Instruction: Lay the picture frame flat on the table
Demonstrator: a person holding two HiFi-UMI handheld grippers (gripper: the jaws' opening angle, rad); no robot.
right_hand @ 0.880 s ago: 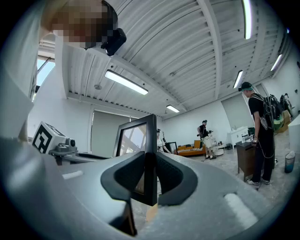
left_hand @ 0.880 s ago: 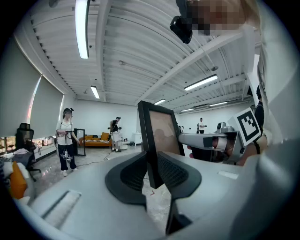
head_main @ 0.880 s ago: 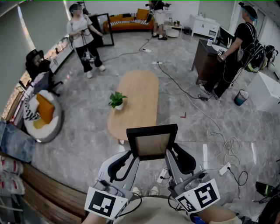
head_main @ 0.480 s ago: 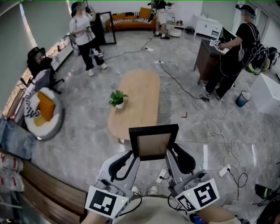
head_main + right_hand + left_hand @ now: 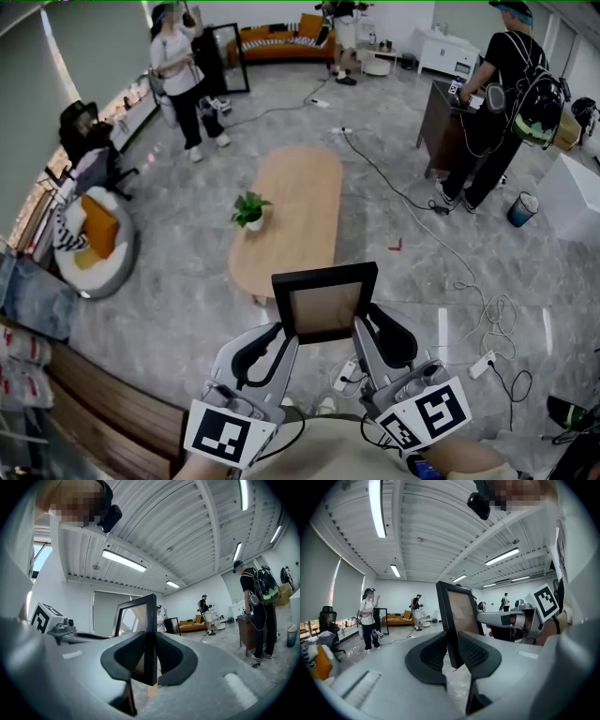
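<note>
A black picture frame [image 5: 324, 303] with a brown backing is held upright in the air in front of me, above the floor and short of the table. My left gripper [image 5: 286, 339] is shut on its lower left corner, and my right gripper [image 5: 364, 336] is shut on its lower right corner. In the left gripper view the picture frame [image 5: 457, 616] stands edge-on between the jaws of the left gripper [image 5: 453, 654]. In the right gripper view the picture frame [image 5: 140, 630] is pinched by the right gripper [image 5: 150, 660]. The oval wooden table [image 5: 300, 206] lies ahead on the floor.
A small potted plant [image 5: 249, 212] stands on the table's left side. Cables and a power strip [image 5: 480, 364] trail over the grey floor to the right. Three people stand further off, one beside a dark cabinet [image 5: 441, 122]. A round cushion seat [image 5: 89, 248] sits at the left.
The frame and both grippers have barely moved. The person at the cabinet has turned their back, and the person at the far left has shifted a little.
</note>
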